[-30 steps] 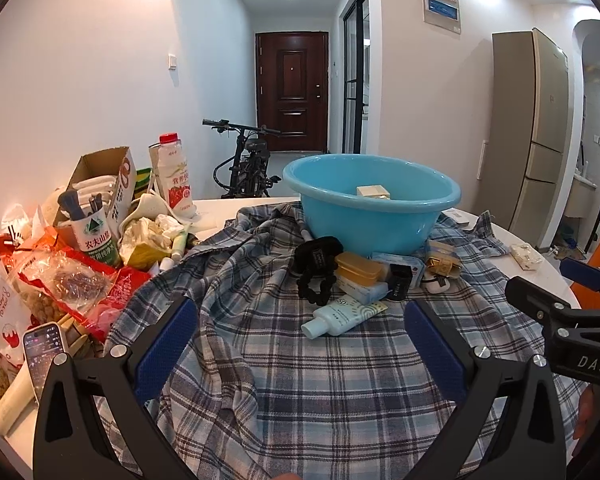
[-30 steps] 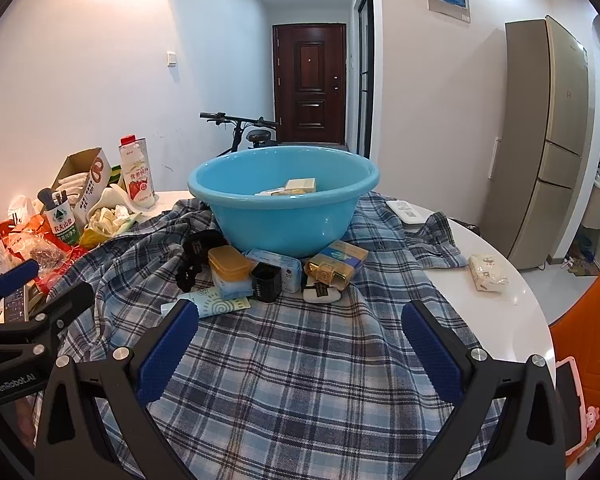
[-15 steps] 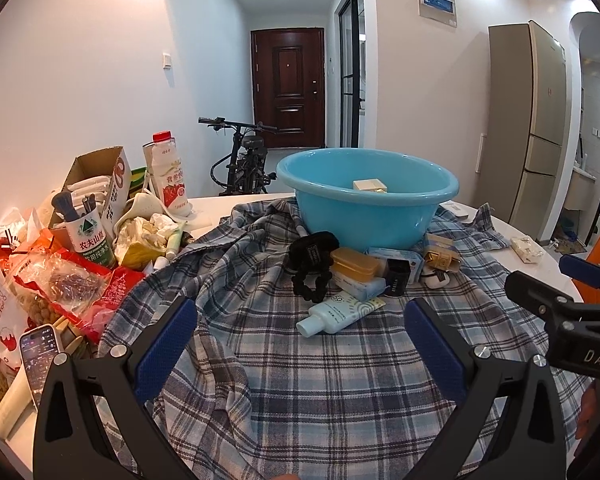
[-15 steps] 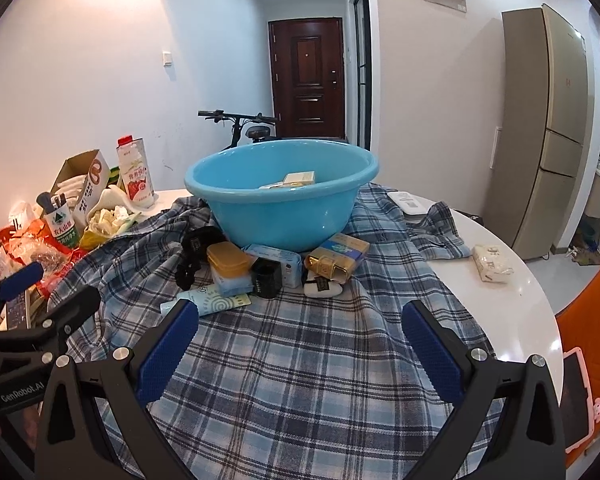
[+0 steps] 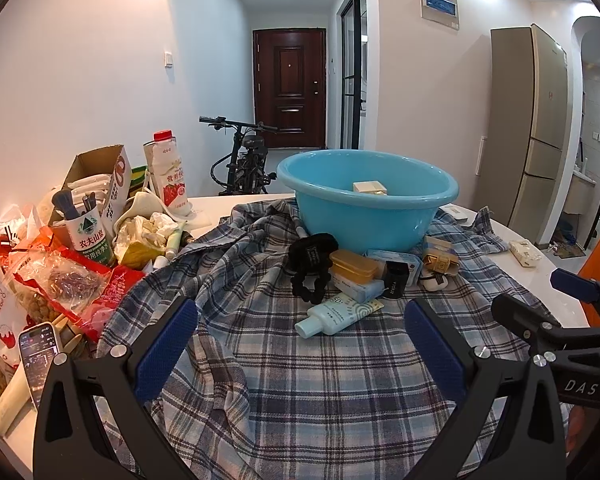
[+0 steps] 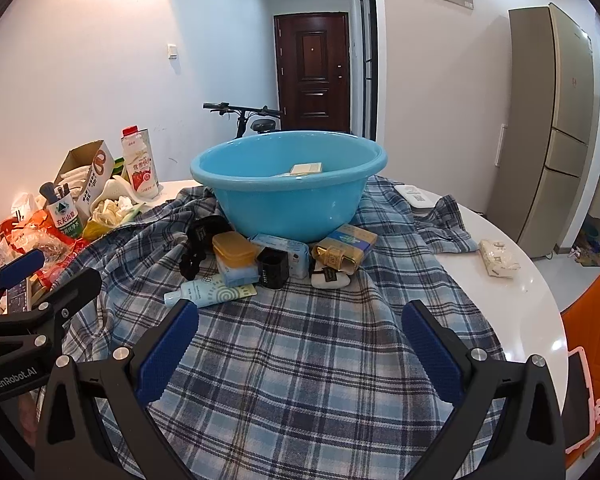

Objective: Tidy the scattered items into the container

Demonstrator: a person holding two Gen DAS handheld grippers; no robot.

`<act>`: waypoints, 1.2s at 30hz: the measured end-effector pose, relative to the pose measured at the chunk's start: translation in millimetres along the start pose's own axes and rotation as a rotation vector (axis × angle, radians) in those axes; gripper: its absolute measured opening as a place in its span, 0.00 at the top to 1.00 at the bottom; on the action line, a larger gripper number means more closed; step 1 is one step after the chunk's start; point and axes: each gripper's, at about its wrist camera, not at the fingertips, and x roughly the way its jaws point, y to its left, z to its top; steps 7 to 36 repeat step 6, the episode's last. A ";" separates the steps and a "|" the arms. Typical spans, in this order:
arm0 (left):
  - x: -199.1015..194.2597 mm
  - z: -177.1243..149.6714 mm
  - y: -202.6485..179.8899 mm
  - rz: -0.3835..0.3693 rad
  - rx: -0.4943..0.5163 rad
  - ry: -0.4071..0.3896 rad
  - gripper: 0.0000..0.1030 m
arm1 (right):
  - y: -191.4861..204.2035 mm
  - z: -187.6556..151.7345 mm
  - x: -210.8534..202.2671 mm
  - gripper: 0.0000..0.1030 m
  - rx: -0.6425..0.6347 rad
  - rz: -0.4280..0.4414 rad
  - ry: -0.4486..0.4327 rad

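A blue plastic basin (image 5: pixel 366 216) (image 6: pixel 288 200) stands on a plaid cloth (image 5: pixel 300 360) with a pale box (image 5: pixel 370 187) inside. In front of it lie a black scrunchie (image 5: pixel 312 268), a yellow-lidded box (image 5: pixel 354 266) (image 6: pixel 234 246), a light-blue tube (image 5: pixel 338 314) (image 6: pixel 210 292), a black box (image 6: pixel 273 268), a gold packet (image 6: pixel 334 258) and a white pouch (image 6: pixel 330 279). My left gripper (image 5: pixel 300 340) and my right gripper (image 6: pixel 300 340) are both open and empty, a little short of the items.
Snack bags, a phone (image 5: pixel 40 356), a cup of brushes (image 5: pixel 86 232), a cardboard box (image 5: pixel 100 176) and a milk carton (image 5: pixel 170 180) crowd the table's left. A tissue pack (image 6: pixel 498 258) lies on the white tabletop at right. An orange chair (image 6: pixel 592 340) stands at far right.
Both grippers have drawn a little closer to the items and dipped slightly. Nothing on the table has moved.
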 end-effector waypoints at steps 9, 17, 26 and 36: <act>-1.5 -1.3 -0.1 0.010 -0.009 -0.006 0.00 | 5.2 -0.3 -1.3 0.00 -0.015 -0.003 -0.003; -1.5 -1.3 -0.1 0.010 -0.009 -0.006 0.00 | 5.2 -0.3 -1.3 0.00 -0.015 -0.003 -0.003; -1.5 -1.3 -0.1 0.010 -0.009 -0.006 0.00 | 5.2 -0.3 -1.3 0.00 -0.015 -0.003 -0.003; -1.5 -1.3 -0.1 0.010 -0.009 -0.006 0.00 | 5.2 -0.3 -1.3 0.00 -0.015 -0.003 -0.003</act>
